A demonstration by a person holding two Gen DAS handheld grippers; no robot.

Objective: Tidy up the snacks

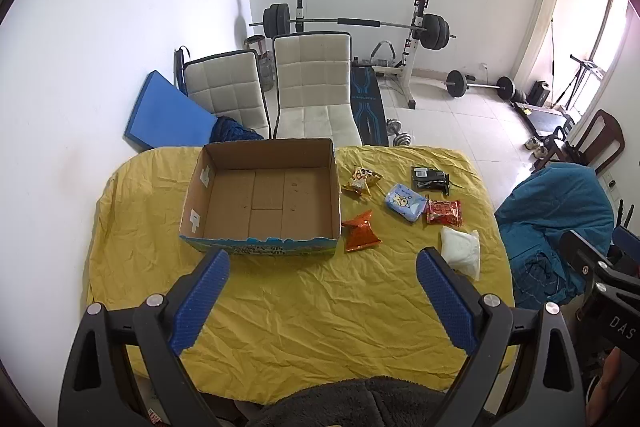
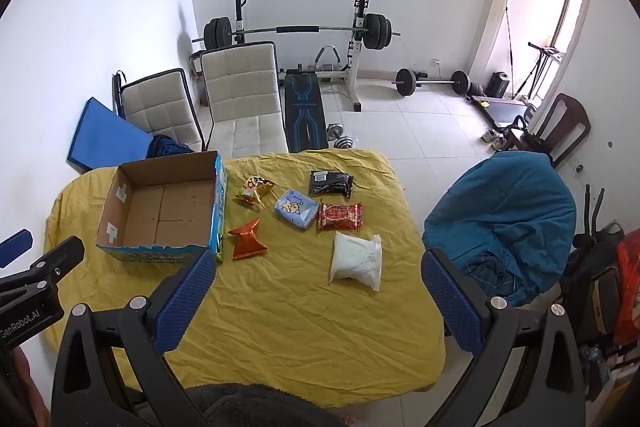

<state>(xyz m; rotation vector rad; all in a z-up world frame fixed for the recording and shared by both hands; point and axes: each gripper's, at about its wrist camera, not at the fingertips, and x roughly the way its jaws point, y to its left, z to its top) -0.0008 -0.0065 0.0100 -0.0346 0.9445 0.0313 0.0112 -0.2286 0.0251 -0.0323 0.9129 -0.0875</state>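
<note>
An empty cardboard box (image 1: 264, 199) (image 2: 160, 211) sits on the yellow-covered table (image 1: 304, 307) (image 2: 304, 307). To its right lie several snacks: an orange packet (image 1: 360, 233) (image 2: 246, 239), a yellow packet (image 1: 362, 181) (image 2: 256, 189), a light-blue pack (image 1: 404, 201) (image 2: 296, 209), a red packet (image 1: 443, 213) (image 2: 340, 217), a black packet (image 1: 430, 179) (image 2: 330, 183) and a white bag (image 1: 462, 251) (image 2: 356, 261). My left gripper (image 1: 322, 267) hangs open above the table's near half. My right gripper (image 2: 320, 267) is open too, holding nothing, nearer than the white bag.
Two white chairs (image 1: 312, 87) (image 2: 240, 95) stand behind the table, with a weight bench and barbell rack (image 1: 352, 27) beyond. A chair draped in teal cloth (image 2: 504, 219) stands at the table's right. A blue mat (image 1: 168, 115) leans on the left wall.
</note>
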